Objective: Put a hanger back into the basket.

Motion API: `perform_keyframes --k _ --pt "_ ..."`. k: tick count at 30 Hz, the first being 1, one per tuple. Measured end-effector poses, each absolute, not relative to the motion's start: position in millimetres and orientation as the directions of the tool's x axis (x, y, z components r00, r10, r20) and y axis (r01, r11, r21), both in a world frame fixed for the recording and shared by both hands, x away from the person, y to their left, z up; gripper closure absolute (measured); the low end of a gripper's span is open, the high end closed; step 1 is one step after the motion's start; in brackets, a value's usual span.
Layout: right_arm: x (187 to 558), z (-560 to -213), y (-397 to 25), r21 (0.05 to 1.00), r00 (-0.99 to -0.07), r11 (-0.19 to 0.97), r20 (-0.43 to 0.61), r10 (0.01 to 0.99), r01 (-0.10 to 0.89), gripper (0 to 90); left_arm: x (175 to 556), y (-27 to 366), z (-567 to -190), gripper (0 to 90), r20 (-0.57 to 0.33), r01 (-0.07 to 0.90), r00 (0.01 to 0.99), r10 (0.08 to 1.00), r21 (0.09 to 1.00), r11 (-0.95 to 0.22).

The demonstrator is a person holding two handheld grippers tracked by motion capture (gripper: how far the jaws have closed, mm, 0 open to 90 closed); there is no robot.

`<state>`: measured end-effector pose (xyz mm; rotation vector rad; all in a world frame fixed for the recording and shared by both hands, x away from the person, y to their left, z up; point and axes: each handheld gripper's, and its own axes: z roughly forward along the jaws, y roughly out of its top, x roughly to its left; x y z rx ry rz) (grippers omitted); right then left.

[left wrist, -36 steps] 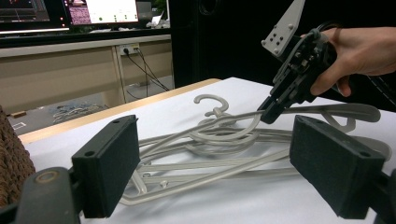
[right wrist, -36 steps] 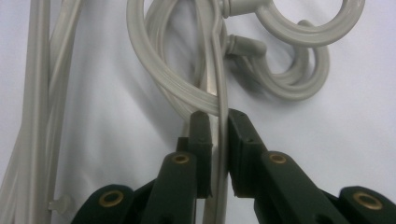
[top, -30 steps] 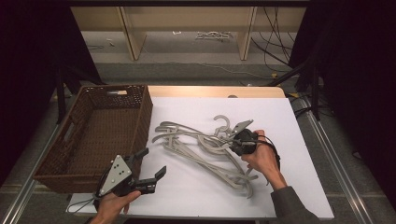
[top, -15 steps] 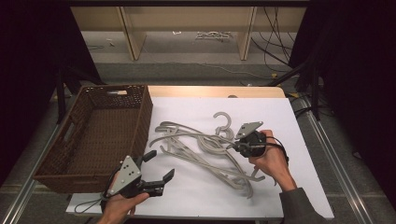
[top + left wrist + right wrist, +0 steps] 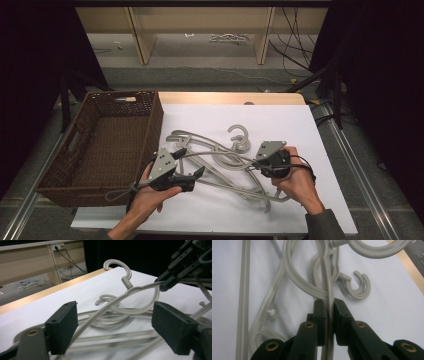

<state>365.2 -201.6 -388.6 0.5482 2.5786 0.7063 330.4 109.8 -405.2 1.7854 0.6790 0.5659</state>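
A white table top [image 5: 300, 125] fills the middle of the high view, with a concrete floor and pale wooden shelf legs behind it and darkness at both sides. A brown wicker basket [image 5: 60, 170] sits at the table's left edge. Just right of it lies a tangle of grey plastic hangers [image 5: 220, 160], their hooks curling toward the far side. The left gripper [image 5: 192, 162] is held at the near left of the pile, jaws spread. The right gripper [image 5: 257, 162] meets the pile from the right.

In the left gripper view, the white sheet runs back to a wooden edge [image 5: 50, 292]. The two black jaws stand wide apart, and one hanger's thin arm [image 5: 100, 312] passes between them, close to the left jaw; whether it touches is hard to tell. This lifted hanger's hook [image 5: 120, 267] stands up behind, and the other gripper pinches its far end at the upper right.

In the right gripper view, over the white sheet, the jaws are closed tight on a slim hanger bar [image 5: 329, 302], with other hangers lying flat beneath.
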Motion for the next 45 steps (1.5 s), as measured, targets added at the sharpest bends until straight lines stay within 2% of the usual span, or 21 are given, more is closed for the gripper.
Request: perform_keyframes --k 7,12,15,20,21,26,27,28,31,38,42,43,44,45 --pt "350.8 -385.7 -196.7 0.549 -0.854 0.806 -0.290 0.432 0.221 82.0 348.0 79.6 -399.4 30.3 0.054 0.233 0.759 0.648 0.908 -0.349" --pt "347.2 -383.0 -195.1 0.549 -0.856 0.810 -0.300 0.420 0.205 81.9 350.1 70.6 -402.4 32.4 0.070 0.242 0.785 0.616 0.880 -0.409" --pt "343.7 -381.4 -191.8 0.544 -0.860 0.817 -0.309 0.406 0.190 81.9 353.2 65.8 -404.6 36.4 0.122 0.221 0.801 0.586 0.850 -0.478" --pt "341.5 -380.4 -189.1 0.545 -0.867 0.821 -0.313 0.389 0.172 81.9 357.3 62.1 -407.7 42.6 0.117 0.225 0.821 0.558 0.833 -0.505" --pt "340.6 -380.1 -187.6 0.542 -0.869 0.824 -0.315 0.380 0.164 81.9 358.7 61.6 -407.9 47.3 0.124 0.216 0.833 0.540 0.825 -0.523" --pt "339.2 -379.2 -185.2 0.538 -0.872 0.830 -0.327 0.364 0.145 81.9 363.3 58.1 -412.1 55.0 0.113 0.238 0.845 0.522 0.796 -0.557" --pt "338.2 -379.3 -183.8 0.534 -0.877 0.835 -0.326 0.351 0.136 81.9 364.2 57.1 -413.0 61.6 0.114 0.239 0.854 0.507 0.781 -0.577" --pt "338.2 -379.3 -183.8 0.534 -0.877 0.835 -0.326 0.351 0.136 81.9 364.2 57.1 -413.0 64.3 0.114 0.239 0.854 0.507 0.781 -0.577" --pt "337.5 -380.3 -181.8 0.516 -0.883 0.850 -0.343 0.321 0.108 81.9 363.7 57.4 -412.0 69.4 0.158 0.193 0.881 0.445 0.740 -0.644" --pt "338.4 -376.1 -185.7 0.498 -0.882 0.866 -0.384 0.272 0.050 81.4 359.2 57.4 -406.0 75.6 0.202 0.106 0.909 0.364 0.733 -0.672" --pt "340.6 -372.9 -190.3 0.520 -0.870 0.854 -0.404 0.284 0.037 78.1 354.7 57.8 -398.8 79.6 0.225 0.063 0.918 0.326 0.729 -0.681" --pt "341.8 -371.3 -192.3 0.541 -0.850 0.839 -0.412 0.328 0.062 73.2 353.7 57.5 -397.6 81.9 0.210 0.067 0.925 0.318 0.732 -0.678" --pt "341.8 -371.3 -192.3 0.541 -0.850 0.839 -0.412 0.328 0.062 73.2 353.7 57.5 -397.6 82.1 0.210 0.067 0.925 0.318 0.732 -0.678" --pt "341.1 -370.7 -192.5 0.566 -0.845 0.818 -0.383 0.373 0.104 71.6 353.2 57.4 -397.5 82.1 0.204 0.072 0.923 0.325 0.739 -0.670"
